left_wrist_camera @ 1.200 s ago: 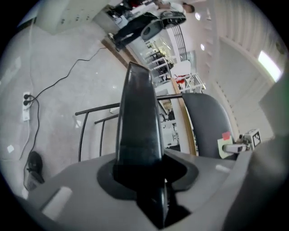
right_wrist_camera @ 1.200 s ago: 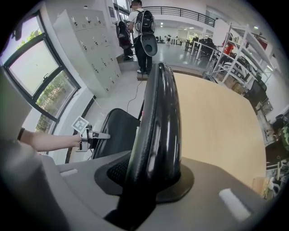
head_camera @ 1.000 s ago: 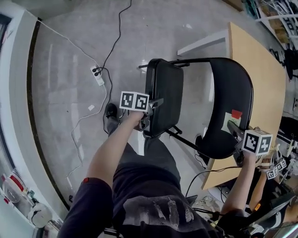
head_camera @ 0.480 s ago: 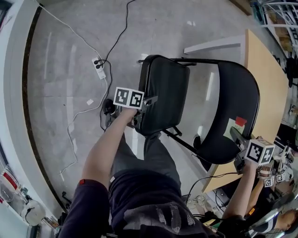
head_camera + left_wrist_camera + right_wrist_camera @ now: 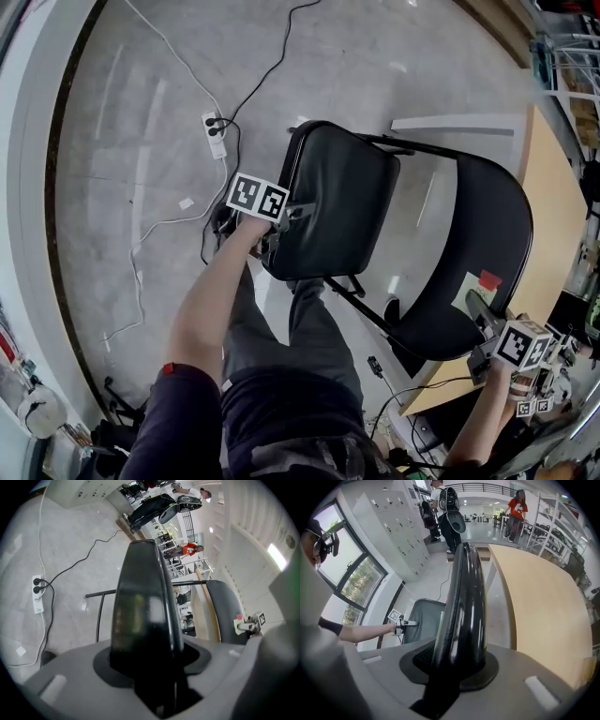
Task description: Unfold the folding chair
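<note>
A black folding chair stands on the floor, half opened. Its padded seat (image 5: 339, 199) tilts away from the curved backrest (image 5: 473, 267). My left gripper (image 5: 281, 234) is at the seat's front edge. The seat (image 5: 145, 602) fills the gap between the jaws; they have just been opening wider and still clasp it. My right gripper (image 5: 481, 330) is shut on the backrest's top rim, seen edge-on as the backrest (image 5: 464, 602). Its jaws have just been closing a little. The left gripper (image 5: 401, 622) also shows small at the seat.
A wooden table (image 5: 555, 211) stands close behind the backrest. A white power strip (image 5: 217, 134) and cables lie on the grey floor to the left. A white panel (image 5: 459, 123) lies beyond the chair. The person's legs are just below the seat. People stand far off.
The seat has swung down and away from the backrest, so the chair stands wider. My left gripper went down with the seat's edge. The right gripper sank slightly with the backrest.
</note>
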Motion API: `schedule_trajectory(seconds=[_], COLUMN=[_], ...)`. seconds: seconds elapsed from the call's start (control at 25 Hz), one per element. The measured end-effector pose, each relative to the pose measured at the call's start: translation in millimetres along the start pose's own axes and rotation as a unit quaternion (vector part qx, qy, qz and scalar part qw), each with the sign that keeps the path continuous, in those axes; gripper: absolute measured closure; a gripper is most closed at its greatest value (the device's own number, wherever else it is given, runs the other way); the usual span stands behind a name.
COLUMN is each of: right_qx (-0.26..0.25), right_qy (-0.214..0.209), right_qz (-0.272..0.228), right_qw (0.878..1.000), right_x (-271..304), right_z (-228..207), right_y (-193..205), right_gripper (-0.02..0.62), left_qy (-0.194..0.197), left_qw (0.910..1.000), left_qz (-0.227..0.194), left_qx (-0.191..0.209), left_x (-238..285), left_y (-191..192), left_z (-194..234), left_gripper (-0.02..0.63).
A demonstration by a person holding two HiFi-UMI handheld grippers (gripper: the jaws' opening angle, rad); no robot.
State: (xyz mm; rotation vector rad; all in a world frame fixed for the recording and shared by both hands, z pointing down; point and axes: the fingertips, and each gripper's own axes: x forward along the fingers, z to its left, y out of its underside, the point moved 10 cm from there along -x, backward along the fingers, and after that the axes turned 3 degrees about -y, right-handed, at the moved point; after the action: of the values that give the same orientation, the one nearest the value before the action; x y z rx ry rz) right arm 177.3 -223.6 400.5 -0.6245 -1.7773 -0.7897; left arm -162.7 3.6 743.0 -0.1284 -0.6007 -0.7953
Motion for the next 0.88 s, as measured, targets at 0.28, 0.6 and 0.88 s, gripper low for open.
schedule_trajectory(seconds=[0.28, 0.6, 0.88], right_qx=[0.005, 0.017, 0.031], right_qy=[-0.013, -0.039, -0.050], right_qz=[-0.003, -0.007, -0.007], right_qw=[1.000, 0.999, 0.998], right_x=[16, 29, 34], right_z=[-3, -28, -50], right_y=[5, 13, 17], right_gripper=[0.500, 0.497, 0.488], left_qy=[-0.009, -0.008, -0.009], left_qw=[0.9999, 0.9998, 0.9995], left_qz=[0.011, 0.017, 0.029], left_qx=[0.003, 0.002, 0.001], left_x=[5, 8, 17], left_y=[3, 5, 2], left_z=[33, 58, 69], left_gripper=[0.312, 0.282, 0.255])
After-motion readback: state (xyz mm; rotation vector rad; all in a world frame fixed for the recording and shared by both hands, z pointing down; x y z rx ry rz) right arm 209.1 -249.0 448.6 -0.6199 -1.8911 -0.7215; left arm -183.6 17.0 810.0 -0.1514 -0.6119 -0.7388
